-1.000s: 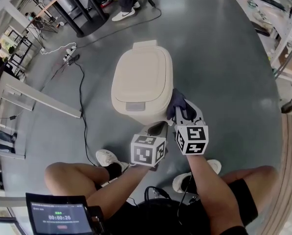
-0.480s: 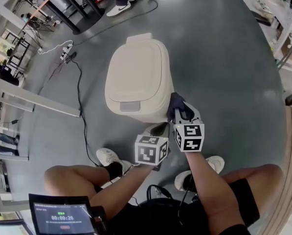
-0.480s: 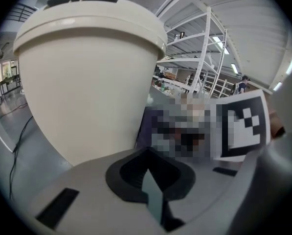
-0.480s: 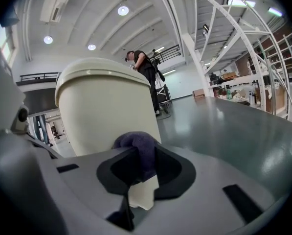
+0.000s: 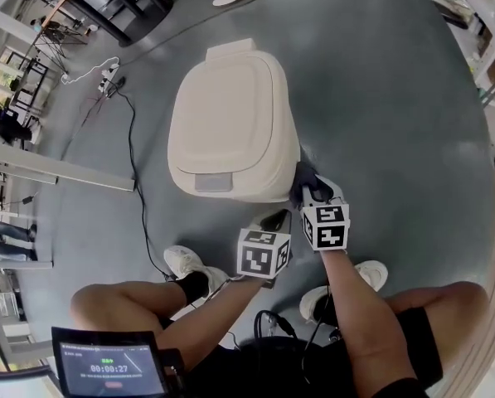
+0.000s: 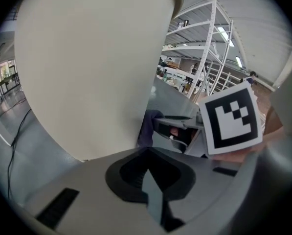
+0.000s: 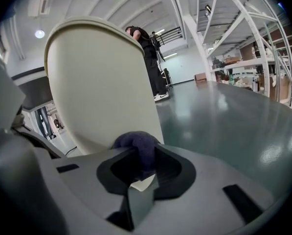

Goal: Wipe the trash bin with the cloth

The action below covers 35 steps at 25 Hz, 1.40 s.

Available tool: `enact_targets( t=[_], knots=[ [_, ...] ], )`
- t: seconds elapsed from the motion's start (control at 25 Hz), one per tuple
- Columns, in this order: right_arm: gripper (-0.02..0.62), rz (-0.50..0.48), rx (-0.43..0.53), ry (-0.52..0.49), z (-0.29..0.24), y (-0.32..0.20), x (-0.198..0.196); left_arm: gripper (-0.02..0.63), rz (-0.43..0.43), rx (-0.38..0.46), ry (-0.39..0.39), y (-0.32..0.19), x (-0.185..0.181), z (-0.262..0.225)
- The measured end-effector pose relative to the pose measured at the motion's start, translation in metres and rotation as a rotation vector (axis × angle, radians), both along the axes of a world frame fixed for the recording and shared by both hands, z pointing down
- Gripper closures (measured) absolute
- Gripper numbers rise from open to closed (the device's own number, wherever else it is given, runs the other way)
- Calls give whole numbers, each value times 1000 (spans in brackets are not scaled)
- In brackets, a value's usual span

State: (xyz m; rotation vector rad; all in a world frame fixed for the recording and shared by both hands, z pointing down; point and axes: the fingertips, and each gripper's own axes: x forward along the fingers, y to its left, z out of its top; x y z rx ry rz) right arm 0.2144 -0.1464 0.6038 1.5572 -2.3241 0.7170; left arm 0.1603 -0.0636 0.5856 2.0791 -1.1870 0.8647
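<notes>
Cloth [image 5: 303, 175] clamped by right hand-held gripper [image 5: 315, 192] touches trash bin [image 5: 229, 114]; left hand-held gripper [image 5: 273, 220] closed; timer [image 5: 108, 369] 00:00:27.

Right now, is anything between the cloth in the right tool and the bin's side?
Nothing visible is. The right tool grips the cloth, which looks pressed straight against the trash bin wall.

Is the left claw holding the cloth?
No, the dark cloth is pinched in the right claw, against the trash bin side.

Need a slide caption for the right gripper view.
Right gripper holds a dark cloth against the cream trash bin, low on its side.
</notes>
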Motion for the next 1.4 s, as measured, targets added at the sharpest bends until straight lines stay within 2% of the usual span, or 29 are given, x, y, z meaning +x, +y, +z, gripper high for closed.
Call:
enact_targets(
  t=[0.2, 0.4, 0.76, 0.96, 1.16, 1.28, 1.4],
  knots=[
    [529, 24, -104, -12, 31, 0, -3, 609, 23, -20, 27, -1, 5, 13],
    [529, 37, -155, -27, 49, -6, -1, 609, 32, -41, 23, -2, 8, 25],
    [529, 15, -111, -33, 44, -10, 3, 609, 52, -35, 23, -7, 12, 28],
    [529, 68, 5, -85, 5, -27, 22, 609, 46, -2, 49, -13, 20, 15],
    [529, 146, 202, -233, -71, -53, 43, 609, 98, 97, 21, -24, 29, -9],
    [529, 118, 326, -278, -118, -62, 39, 609, 111, 147, 34, -30, 32, -26],
    [529, 48, 443, -268, -159, -65, 30, 609, 113, 201, 92, -36, 44, -49]
  ],
)
